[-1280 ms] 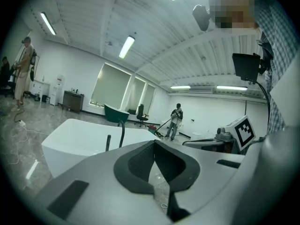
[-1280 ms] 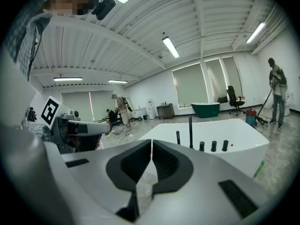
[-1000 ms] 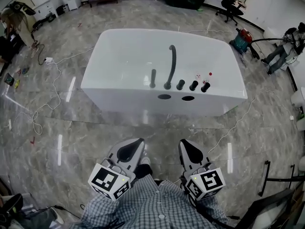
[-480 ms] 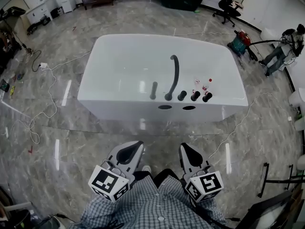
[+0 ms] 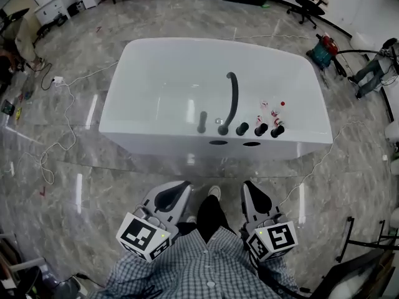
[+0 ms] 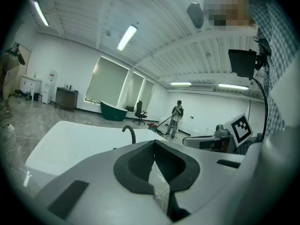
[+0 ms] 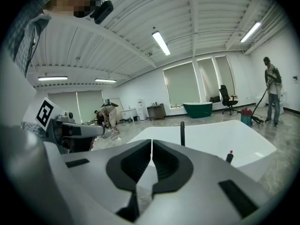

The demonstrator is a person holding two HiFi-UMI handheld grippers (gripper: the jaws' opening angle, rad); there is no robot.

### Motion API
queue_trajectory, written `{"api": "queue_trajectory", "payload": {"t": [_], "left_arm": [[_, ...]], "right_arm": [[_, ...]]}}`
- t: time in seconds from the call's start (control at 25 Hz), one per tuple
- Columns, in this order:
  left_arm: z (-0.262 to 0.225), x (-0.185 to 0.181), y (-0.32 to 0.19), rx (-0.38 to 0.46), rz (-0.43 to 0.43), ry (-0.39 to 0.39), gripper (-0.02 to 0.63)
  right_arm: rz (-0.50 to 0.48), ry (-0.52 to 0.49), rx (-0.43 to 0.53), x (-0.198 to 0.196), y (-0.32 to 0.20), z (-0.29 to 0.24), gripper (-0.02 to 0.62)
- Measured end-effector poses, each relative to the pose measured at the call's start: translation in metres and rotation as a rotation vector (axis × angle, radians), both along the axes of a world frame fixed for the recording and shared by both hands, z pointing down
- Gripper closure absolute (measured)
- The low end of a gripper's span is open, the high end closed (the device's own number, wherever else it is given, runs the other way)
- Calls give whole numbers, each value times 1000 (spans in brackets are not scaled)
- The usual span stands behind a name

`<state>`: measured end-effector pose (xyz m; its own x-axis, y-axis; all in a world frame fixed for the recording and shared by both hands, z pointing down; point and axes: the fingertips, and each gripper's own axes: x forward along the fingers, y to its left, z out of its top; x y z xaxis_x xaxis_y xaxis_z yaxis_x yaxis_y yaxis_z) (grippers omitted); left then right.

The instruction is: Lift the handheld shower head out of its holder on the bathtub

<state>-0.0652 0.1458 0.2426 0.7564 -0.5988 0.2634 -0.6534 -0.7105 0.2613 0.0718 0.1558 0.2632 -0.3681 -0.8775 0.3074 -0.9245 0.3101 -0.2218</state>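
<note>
Two grippers shown at bottom of head view: left gripper (image 5: 177,189) and right gripper (image 5: 252,189). Both are clenched, jaws pressed together with nothing grasped, and both are pointed toward white bathtub (image 5: 156,86). Handheld shower head (image 5: 202,122) is seen as short dark upright rod, seated in its holder on near rim of bathtub, just left of tall curved spout (image 5: 233,98). Three dark knobs (image 5: 260,129) are ranged right of spout. Shower head is well apart from both grippers; grey marble floor (image 5: 93,167) is seen between.
</note>
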Motion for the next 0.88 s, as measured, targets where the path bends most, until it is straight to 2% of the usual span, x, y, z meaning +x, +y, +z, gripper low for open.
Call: {"api": "queue_trajectory", "payload": {"t": [0.4,0.6,0.88], "left_arm": [[-7,38,-93,18,-94,13,604],[4,47,-124,9,-145,-5,604],[25,58,-152,7,-172,-45,604]], "right_arm": [[-111,5,20,38,-102,-5,577],[-202,36,-2,45,-132,8,577],[-264,30,-32,45,-157,28,577]]}}
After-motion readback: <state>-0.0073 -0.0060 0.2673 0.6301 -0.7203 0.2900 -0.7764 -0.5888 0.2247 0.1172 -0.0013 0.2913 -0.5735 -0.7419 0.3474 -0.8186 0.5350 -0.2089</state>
